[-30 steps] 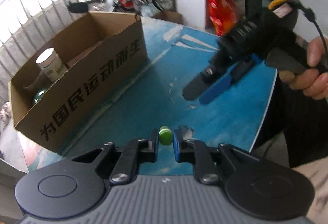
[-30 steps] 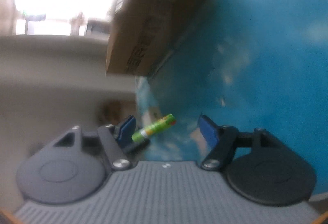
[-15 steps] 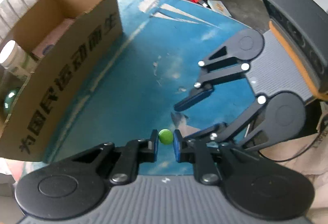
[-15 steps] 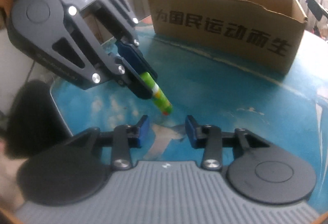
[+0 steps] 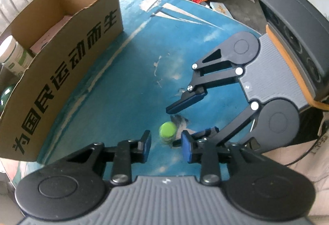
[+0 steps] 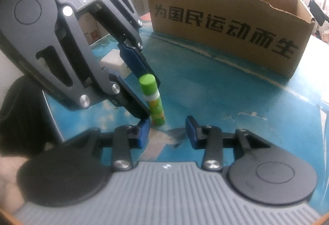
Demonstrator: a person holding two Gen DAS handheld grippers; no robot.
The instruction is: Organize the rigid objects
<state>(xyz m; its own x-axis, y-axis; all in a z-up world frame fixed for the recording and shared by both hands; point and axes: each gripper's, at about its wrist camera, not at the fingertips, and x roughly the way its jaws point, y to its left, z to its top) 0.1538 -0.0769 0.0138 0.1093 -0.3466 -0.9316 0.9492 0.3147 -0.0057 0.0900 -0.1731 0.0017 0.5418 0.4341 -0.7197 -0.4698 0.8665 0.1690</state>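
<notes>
A green glue stick (image 6: 153,99) stands upright on the blue table (image 6: 226,89); the left wrist view shows its green cap (image 5: 168,129) from above. My left gripper (image 5: 166,145) is open, its fingers on either side of the stick and apart from it; it also shows in the right wrist view (image 6: 141,91). My right gripper (image 6: 167,131) is open and empty, just in front of the stick; it also shows in the left wrist view (image 5: 185,120), reaching in from the right.
An open cardboard box (image 5: 61,43) with black lettering stands along the table's left side and holds a white jar (image 5: 12,56). It shows at the back in the right wrist view (image 6: 226,25). A white block (image 6: 115,63) lies behind the left gripper.
My left gripper has opened and let go of the glue stick, which now stands upright on the table. The right gripper has opened wider and stayed close in front.
</notes>
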